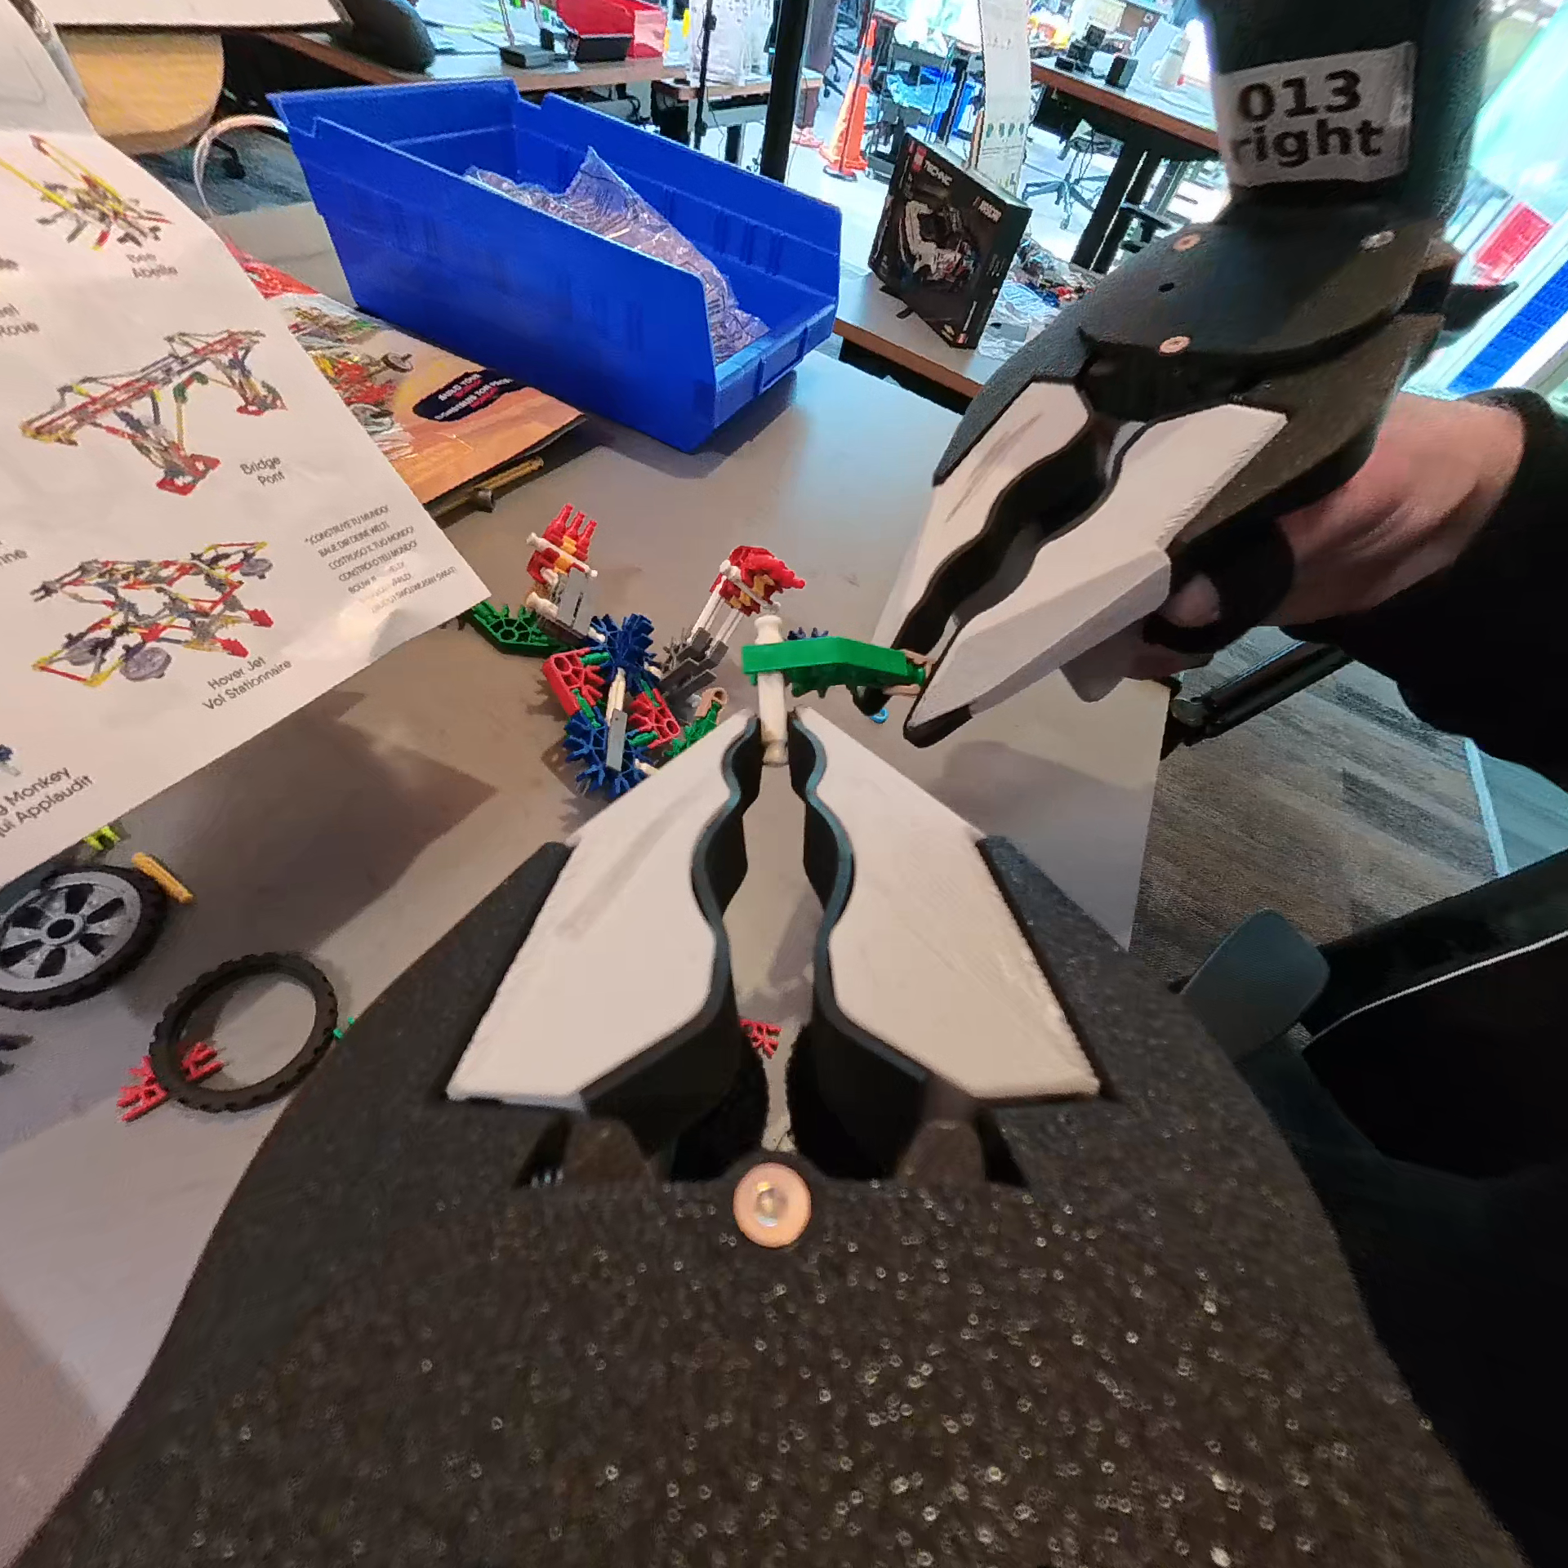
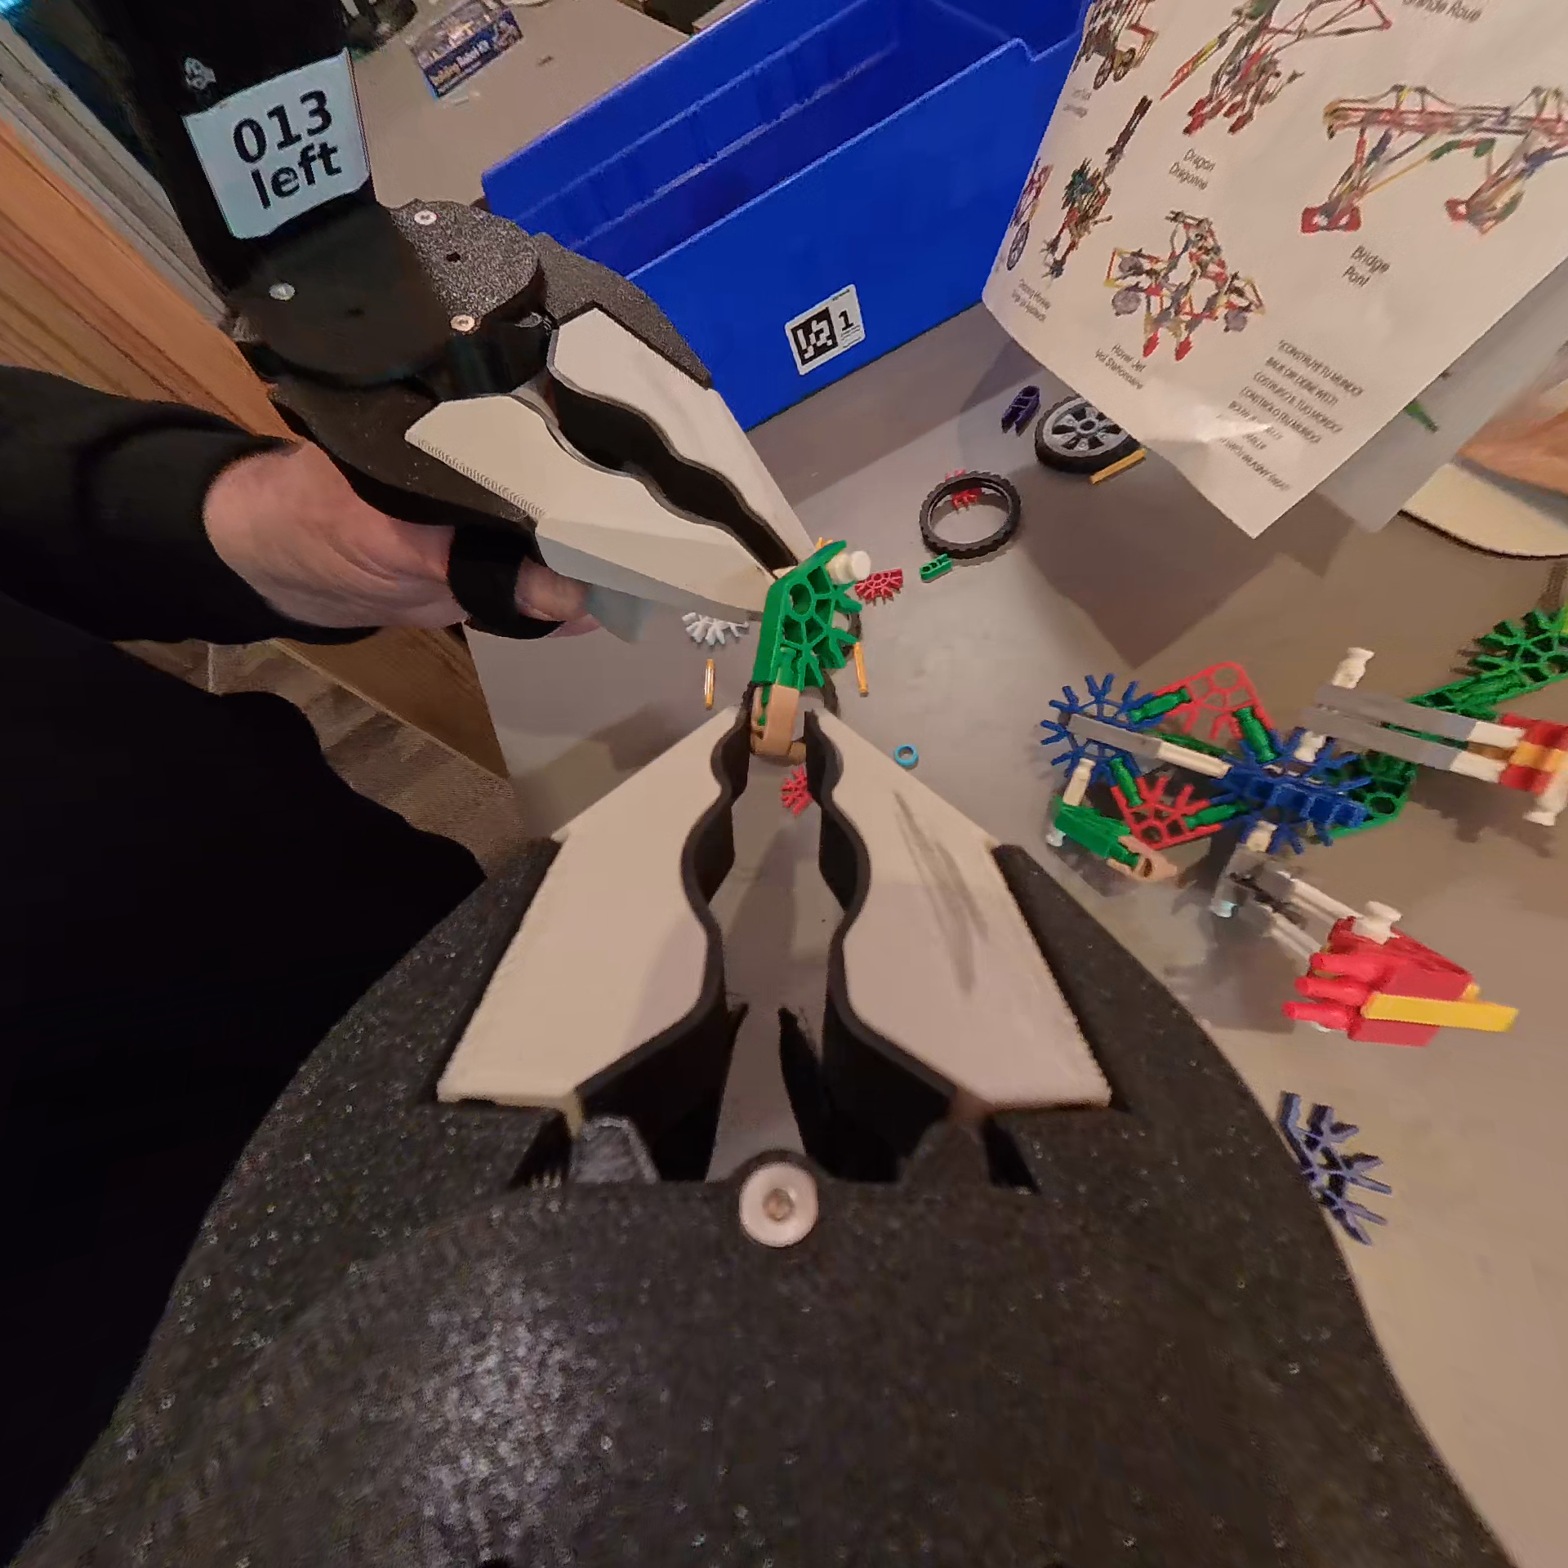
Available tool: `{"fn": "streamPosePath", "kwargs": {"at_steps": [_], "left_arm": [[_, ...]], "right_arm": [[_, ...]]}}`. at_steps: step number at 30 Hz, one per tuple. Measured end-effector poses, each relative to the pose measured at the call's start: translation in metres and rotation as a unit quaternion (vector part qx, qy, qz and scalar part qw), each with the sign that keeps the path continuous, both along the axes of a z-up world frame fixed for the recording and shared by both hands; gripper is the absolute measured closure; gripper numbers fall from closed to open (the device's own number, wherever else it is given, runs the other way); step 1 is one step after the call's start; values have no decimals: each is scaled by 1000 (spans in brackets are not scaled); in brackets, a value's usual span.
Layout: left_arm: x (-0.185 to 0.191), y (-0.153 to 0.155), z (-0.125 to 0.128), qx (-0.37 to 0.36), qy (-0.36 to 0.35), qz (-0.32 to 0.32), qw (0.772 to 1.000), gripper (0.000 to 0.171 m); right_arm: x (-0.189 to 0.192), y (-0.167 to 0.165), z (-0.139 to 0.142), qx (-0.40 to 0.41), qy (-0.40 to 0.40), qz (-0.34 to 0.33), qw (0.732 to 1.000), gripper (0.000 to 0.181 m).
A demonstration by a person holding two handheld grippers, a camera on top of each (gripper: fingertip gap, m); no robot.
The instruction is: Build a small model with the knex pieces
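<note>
My left gripper [image 1: 772,731] is shut on a short white rod [image 1: 770,679] that stands up through a flat green fan-shaped connector [image 1: 827,662]. My right gripper [image 1: 901,697] comes in from the right and is shut on a tan clip [image 1: 915,664] at the connector's other end. In the right wrist view, the right gripper [image 2: 777,721] pinches the tan clip [image 2: 774,717], the green connector [image 2: 802,619] rises from it, and the left gripper [image 2: 785,581] grips the white rod [image 2: 848,564] at its top. The piece is held above the grey table [image 1: 848,475].
A part-built rod-and-connector model [image 1: 628,679] lies just behind the held piece. A blue bin [image 1: 551,254] stands farther back, and a printed instruction sheet [image 1: 170,467] lies at left. A wheel [image 1: 68,933], a black tyre ring [image 1: 246,1044] and small loose connectors lie near me. The table edge [image 1: 1145,806] runs at right. The tips of both grippers are at nearly the same place. Both grippers' tips are roughly 25 cm from the wheel [image 1: 68,933]. Seen from the right wrist view [image 2: 1083,427] as well.
</note>
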State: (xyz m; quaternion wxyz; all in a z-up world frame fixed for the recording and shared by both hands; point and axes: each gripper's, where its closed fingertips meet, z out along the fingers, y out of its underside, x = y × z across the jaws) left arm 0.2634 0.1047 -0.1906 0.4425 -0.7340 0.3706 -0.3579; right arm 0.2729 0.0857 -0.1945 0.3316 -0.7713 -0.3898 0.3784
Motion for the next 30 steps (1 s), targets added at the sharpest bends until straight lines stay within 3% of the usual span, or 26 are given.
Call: {"fn": "streamPosePath", "kwargs": {"at_steps": [12,20,30], "left_arm": [[7,5,7,25,-32,8,999,168],[-2,20,6,-11,-62,4,998,152],[16,37,1,-112,-113,-80,984,145]], "right_arm": [[7,4,6,-46,2,48,998,169],[27,29,11,-16,-103,119,987,169],[32,51,-3,-10,-185,301,935,169]]}}
